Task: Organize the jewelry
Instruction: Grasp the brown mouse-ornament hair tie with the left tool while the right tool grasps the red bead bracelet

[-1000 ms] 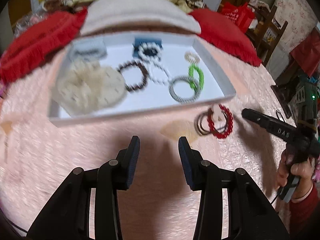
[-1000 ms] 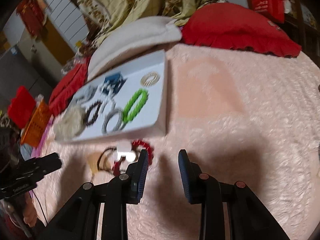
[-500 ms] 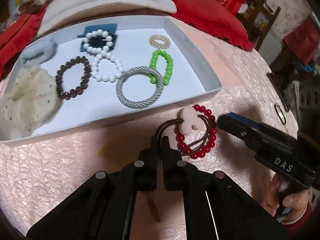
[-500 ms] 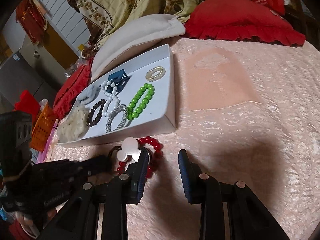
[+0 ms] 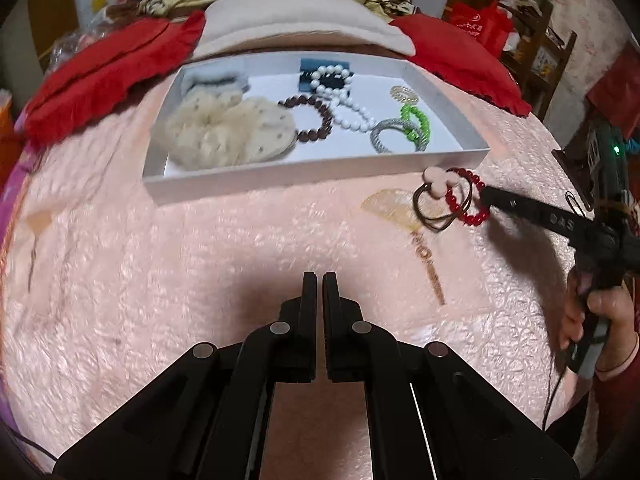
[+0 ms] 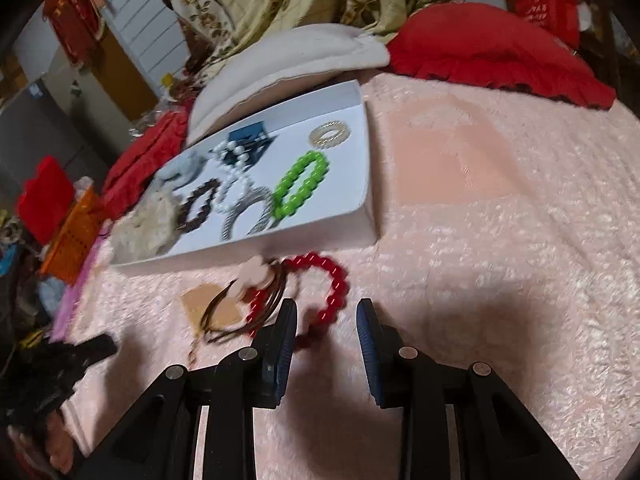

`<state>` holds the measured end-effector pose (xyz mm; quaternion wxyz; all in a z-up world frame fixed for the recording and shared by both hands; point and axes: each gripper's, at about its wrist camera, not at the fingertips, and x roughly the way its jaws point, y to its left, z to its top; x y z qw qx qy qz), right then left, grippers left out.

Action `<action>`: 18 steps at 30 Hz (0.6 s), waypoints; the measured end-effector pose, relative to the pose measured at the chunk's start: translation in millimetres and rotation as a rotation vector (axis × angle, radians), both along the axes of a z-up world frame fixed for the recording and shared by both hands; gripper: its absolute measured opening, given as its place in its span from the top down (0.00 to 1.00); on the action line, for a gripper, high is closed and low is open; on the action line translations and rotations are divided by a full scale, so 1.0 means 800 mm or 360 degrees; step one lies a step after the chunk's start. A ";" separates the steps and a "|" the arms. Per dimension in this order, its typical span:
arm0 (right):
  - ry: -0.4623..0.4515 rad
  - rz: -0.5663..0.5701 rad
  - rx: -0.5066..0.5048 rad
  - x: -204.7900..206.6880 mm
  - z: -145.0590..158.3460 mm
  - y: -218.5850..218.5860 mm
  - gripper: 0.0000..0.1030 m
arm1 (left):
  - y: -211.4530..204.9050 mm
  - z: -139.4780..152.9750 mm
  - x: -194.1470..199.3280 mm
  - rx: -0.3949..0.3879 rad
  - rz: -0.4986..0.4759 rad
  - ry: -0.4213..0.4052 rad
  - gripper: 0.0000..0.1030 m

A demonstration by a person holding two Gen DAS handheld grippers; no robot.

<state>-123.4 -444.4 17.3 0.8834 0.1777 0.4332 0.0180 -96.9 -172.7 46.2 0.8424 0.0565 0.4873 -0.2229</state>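
Observation:
A white tray holds a cream scrunchie, a brown bead bracelet, white pearls, a grey ring and a green bead bracelet. A red bead bracelet and a brown hair tie with a pink charm lie on the pink cloth in front of the tray. My right gripper is open, its fingers either side of the red bracelet's near edge. My left gripper is shut and empty, low over bare cloth, well back from the tray.
Red cushions and a white cushion lie behind the tray. A tan fan print marks the cloth beside the hair tie. An orange basket stands far left in the right wrist view. Chairs stand at the right.
My left gripper has closed empty and pulled back from the hair tie and red bracelet. My right gripper has moved forward, its open fingers now at the red bracelet.

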 end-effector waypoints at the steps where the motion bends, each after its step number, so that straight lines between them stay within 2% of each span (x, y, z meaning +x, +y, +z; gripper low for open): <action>1: 0.0002 -0.0013 -0.0061 0.005 0.000 0.004 0.72 | -0.001 -0.002 0.001 0.0000 0.0012 -0.0001 0.98; 4: 0.0020 0.0004 -0.0256 0.014 0.001 0.023 0.73 | -0.007 0.001 0.002 -0.0043 0.0015 -0.0010 0.98; 6: 0.0039 0.0048 -0.0402 0.014 0.000 0.041 0.88 | -0.013 0.004 0.002 -0.0062 0.0010 -0.0027 0.98; 9: 0.0091 0.0088 -0.0552 0.000 0.000 0.050 0.91 | -0.022 0.007 -0.001 -0.0073 -0.0022 -0.0034 0.98; 16: 0.0195 -0.0128 -0.0575 -0.093 0.003 -0.011 0.91 | -0.072 -0.001 -0.002 0.0012 -0.0174 -0.0031 0.97; 18: 0.0190 -0.0159 -0.0517 -0.121 0.004 -0.027 0.91 | -0.095 -0.003 0.001 0.0048 -0.0223 -0.0047 0.97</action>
